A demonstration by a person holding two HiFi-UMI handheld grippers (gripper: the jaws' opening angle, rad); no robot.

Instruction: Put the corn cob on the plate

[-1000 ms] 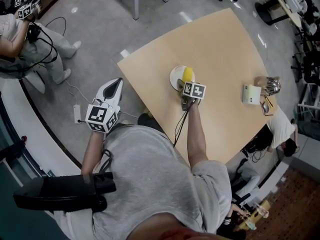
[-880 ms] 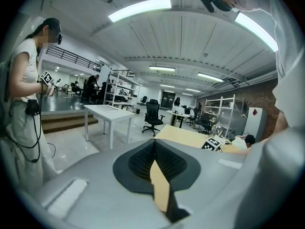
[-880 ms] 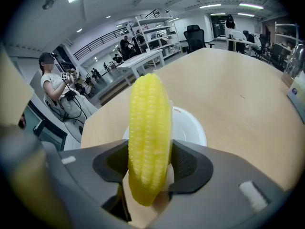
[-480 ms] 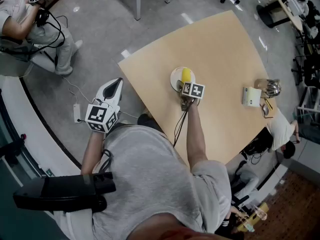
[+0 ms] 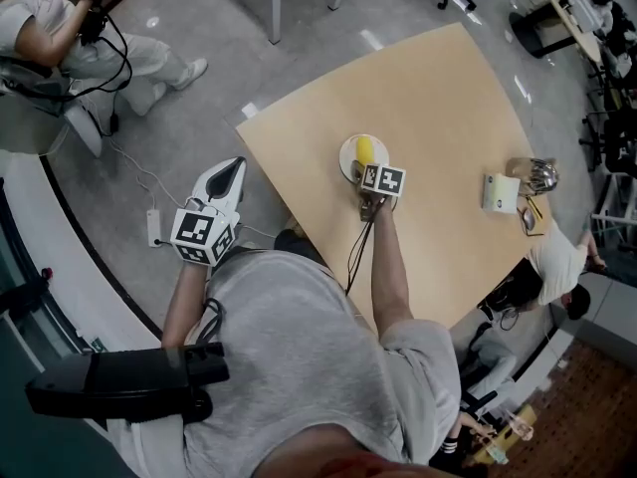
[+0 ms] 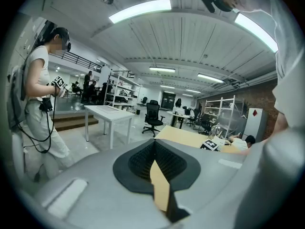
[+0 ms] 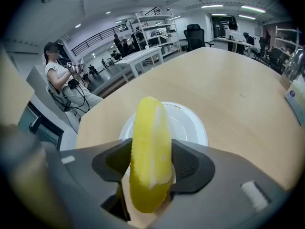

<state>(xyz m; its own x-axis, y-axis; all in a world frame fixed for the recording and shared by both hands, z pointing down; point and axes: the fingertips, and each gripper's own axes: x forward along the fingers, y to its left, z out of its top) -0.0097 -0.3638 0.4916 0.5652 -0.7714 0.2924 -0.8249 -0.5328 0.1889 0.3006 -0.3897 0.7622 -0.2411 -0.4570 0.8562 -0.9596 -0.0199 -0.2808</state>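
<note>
A yellow corn cob (image 7: 148, 123) stands between the pads of my right gripper (image 7: 151, 157), its far end over the white plate (image 7: 190, 123). Both pads still touch the cob's sides while the jaws are opening. In the head view the cob (image 5: 365, 149) lies over the plate (image 5: 346, 159) near the table's near-left corner, with the right gripper (image 5: 366, 167) just behind it, pointing steeply down. My left gripper (image 5: 227, 173) hangs off the table's left side over the floor. Its jaws (image 6: 153, 149) meet at the tips with nothing between them.
The wooden table (image 5: 448, 98) carries a white box (image 5: 501, 188) and a shiny metal object (image 5: 538, 172) near its right edge. A person with grippers (image 5: 60, 38) sits at the top left. A power strip (image 5: 154, 227) and cable lie on the floor.
The right gripper and cob have hardly shifted over the plate. The left gripper has stayed put. The person at the top left has stretched a leg out.
</note>
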